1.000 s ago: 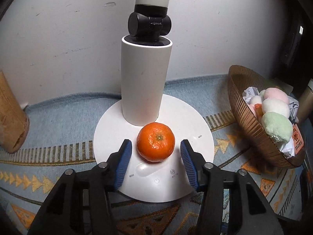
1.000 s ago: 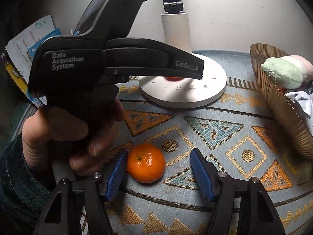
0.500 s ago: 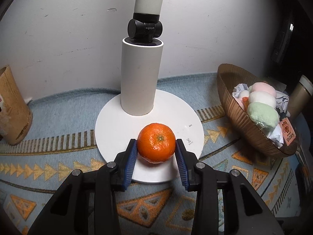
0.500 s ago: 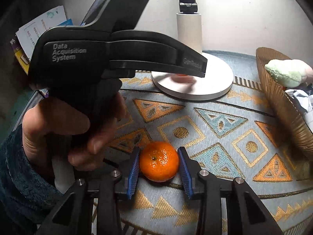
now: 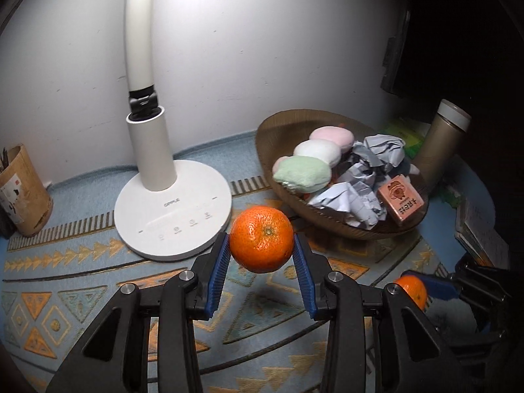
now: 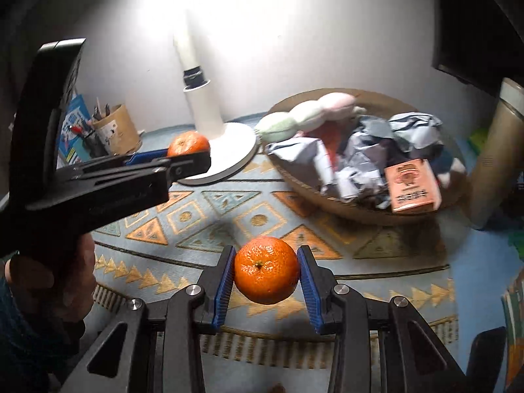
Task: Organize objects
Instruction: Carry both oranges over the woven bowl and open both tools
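My left gripper [image 5: 261, 252] is shut on an orange tangerine [image 5: 261, 238] and holds it in the air above the patterned mat, just right of the white lamp base [image 5: 173, 209]. My right gripper [image 6: 266, 275] is shut on a second tangerine [image 6: 266, 274], also lifted above the mat. The left gripper with its tangerine [image 6: 188, 144] shows at the left of the right wrist view. The right gripper's tangerine [image 5: 411, 291] shows at the lower right of the left wrist view. A brown woven basket [image 5: 262, 137] stands to the right.
The basket [image 6: 327, 203] holds pastel plush balls [image 5: 303, 172], crumpled paper [image 5: 370, 163] and a small pink box [image 5: 401, 203]. A tan thermos [image 5: 440, 144] stands behind it. A pen holder [image 5: 23, 193] stands at far left. The patterned mat [image 5: 82, 294] covers the table.
Both grippers have lifted their tangerines off the surface, the left one off the lamp base and rightward, the right one off the mat, and both views now face the basket.
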`<state>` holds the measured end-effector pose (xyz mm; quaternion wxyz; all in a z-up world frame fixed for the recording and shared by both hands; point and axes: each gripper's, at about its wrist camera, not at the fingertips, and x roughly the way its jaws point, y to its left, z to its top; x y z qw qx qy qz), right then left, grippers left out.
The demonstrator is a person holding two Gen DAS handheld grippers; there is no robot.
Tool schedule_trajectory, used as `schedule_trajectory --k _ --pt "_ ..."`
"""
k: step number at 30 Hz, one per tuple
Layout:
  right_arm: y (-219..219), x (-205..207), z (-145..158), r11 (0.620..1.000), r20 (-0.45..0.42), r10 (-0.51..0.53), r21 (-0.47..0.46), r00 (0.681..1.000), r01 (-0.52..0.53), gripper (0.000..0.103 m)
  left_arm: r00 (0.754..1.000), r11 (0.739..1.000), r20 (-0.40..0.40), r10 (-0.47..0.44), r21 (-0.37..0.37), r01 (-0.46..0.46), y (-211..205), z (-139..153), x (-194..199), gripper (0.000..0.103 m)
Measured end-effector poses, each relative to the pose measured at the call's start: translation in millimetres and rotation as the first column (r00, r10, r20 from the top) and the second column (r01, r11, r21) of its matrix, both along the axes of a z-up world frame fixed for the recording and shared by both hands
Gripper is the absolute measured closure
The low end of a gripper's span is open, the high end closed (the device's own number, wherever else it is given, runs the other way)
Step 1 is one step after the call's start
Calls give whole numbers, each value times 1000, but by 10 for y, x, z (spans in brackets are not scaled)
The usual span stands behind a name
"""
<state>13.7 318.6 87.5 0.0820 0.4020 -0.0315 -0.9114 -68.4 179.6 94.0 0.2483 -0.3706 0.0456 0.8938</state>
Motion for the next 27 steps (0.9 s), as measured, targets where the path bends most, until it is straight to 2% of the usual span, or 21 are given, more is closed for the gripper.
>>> schedule_trajectory --k 7,12,16,19,23,24,25,26,27 --pt "763 -130 418 986 -76 -168 -29 983 166 65 998 998 -24 -55 18 55 417 187 -65 67" --pt "1182 -456 556 966 -45 -248 -83 968 244 65 995 995 -46 -90 34 92 725 348 -241 67" --pt "1242 -783 597 956 -44 -275 -121 961 268 65 994 993 -41 -103 52 105 920 378 -473 67" --pt "1171 -1098 594 955 -49 -289 -90 956 284 66 994 994 -42 -98 51 101 949 343 -631 67" --pt "1093 -1443 519 953 -74 -303 -39 950 300 65 995 997 -61 -79 9 80 993 214 -822 65" --pt "1088 -1505 494 953 -79 -303 -28 950 302 63 995 997 -68 -74 -5 74 1008 183 -864 53" --pt "1087 -1560 468 955 -80 -297 -22 951 296 59 995 998 -81 -60 -17 59 1017 162 -896 47" --pt "1085 -1595 447 956 -79 -293 -17 953 293 48 995 999 -91 -50 -17 49 1016 149 -921 26" --pt "1089 -1605 440 954 -83 -299 -8 951 299 39 995 999 -96 -42 -8 41 1005 143 -941 13"
